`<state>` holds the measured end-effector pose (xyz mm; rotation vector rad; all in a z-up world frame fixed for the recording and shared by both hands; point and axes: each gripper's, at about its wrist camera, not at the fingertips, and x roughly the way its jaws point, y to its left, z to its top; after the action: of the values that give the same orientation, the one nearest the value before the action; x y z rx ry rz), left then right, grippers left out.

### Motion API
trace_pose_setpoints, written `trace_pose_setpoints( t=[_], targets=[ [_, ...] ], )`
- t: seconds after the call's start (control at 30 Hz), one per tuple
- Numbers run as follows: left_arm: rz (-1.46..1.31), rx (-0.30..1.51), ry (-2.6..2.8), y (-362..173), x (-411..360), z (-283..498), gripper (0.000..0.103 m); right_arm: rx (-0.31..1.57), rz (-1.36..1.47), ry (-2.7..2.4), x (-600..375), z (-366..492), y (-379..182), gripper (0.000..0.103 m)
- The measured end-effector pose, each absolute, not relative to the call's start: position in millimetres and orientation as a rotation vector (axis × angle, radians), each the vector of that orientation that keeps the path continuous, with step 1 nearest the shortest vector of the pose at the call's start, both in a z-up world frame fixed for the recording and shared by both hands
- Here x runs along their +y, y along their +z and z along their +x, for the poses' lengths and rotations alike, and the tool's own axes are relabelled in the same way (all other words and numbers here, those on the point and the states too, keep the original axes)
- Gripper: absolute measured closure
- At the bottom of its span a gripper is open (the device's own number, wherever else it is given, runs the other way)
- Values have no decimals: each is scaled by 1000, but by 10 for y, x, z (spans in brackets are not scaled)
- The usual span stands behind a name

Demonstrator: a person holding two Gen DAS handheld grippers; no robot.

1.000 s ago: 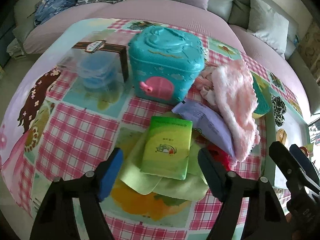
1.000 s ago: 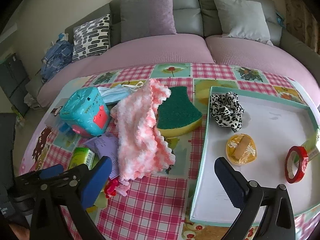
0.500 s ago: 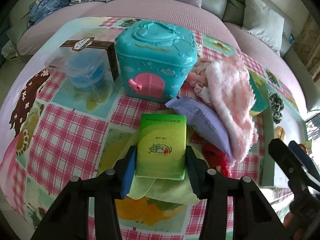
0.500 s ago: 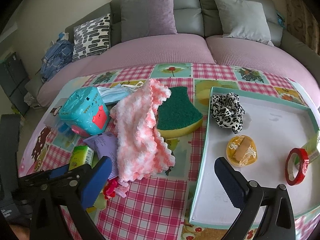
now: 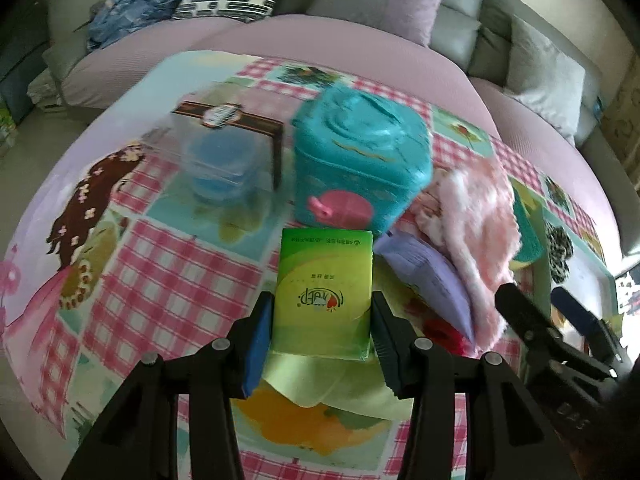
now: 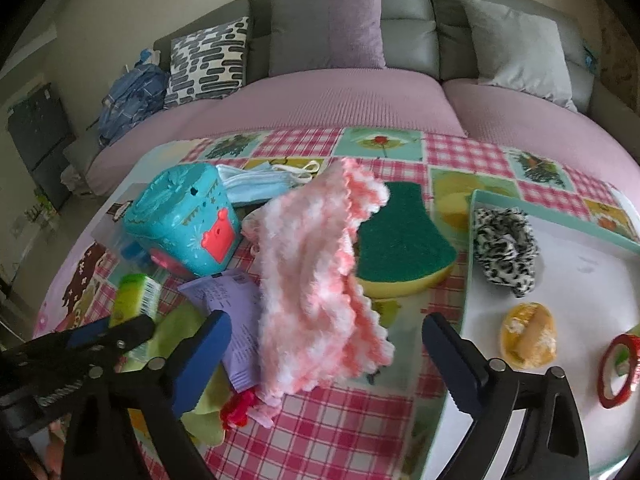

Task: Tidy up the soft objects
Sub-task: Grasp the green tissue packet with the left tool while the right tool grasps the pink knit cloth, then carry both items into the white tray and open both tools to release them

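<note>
- Left wrist view: the left tool [image 5: 322,322] is clamped on the green tissue pack [image 5: 324,292]. Its two pads press the long sides of the pack, near the bottom end.
- The pack sits at the near edge of the bench [image 5: 168,272], over a yellow-green cloth [image 5: 340,388]. I think the pack is light and squashy, with a slick plastic skin, so it could slip. Holding it by the long sides, down low, looks like a good hold, but a hard squeeze would dent it.
- Just behind the pack stands a teal toy box [image 5: 360,168]. It looks hard, so it is not a soft thing to sort.
- Right wrist view: the right tool [image 6: 326,356] has its jaws wide apart, and they are closing a little. Nothing is pressed between them.
- The pink knitted cloth [image 6: 316,280] lies just ahead of that tool, near the middle of the bench. It looks floppy and fluffy. I think it will sag when picked up, so a pinch on a thick bunched part would hold best.
- A green sponge [image 6: 400,244] lies beside the cloth. It looks springy and light.
- A white tray [image 6: 592,264] sits at the right edge of the bench, with a spotted hair tie [image 6: 504,250] inside it.
</note>
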<state>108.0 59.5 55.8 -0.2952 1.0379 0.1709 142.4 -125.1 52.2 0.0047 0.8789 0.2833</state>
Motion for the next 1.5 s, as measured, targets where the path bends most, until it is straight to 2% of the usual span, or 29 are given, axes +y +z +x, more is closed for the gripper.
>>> trace_pose_setpoints(
  t=[0.07, 0.3, 0.4, 0.53, 0.87, 1.07, 1.5],
  targets=[
    [-300, 1031, 183, 566, 633, 1062, 54, 889, 9, 287, -1235, 1460, 479, 14],
    [-309, 1032, 187, 559, 671, 1067, 54, 946, 6, 280, -1183, 1567, 304, 19],
    [-309, 1035, 185, 554, 669, 1068, 54, 953, 11, 288, -1172, 1579, 268, 27],
    [-308, 1039, 184, 546, 658, 1074, 54, 955, 18, 296, -1176, 1574, 253, 48],
    [-294, 1047, 179, 537, 638, 1098, 54, 963, 42, 287, -1221, 1572, 238, 82],
    [-291, 1044, 183, 556, 635, 1099, 54, 911, 54, 269, -1302, 1517, 404, 87],
    [-278, 1016, 186, 650, 617, 1060, 54, 779, 96, 243, -1460, 1414, 776, 88]
  ],
)
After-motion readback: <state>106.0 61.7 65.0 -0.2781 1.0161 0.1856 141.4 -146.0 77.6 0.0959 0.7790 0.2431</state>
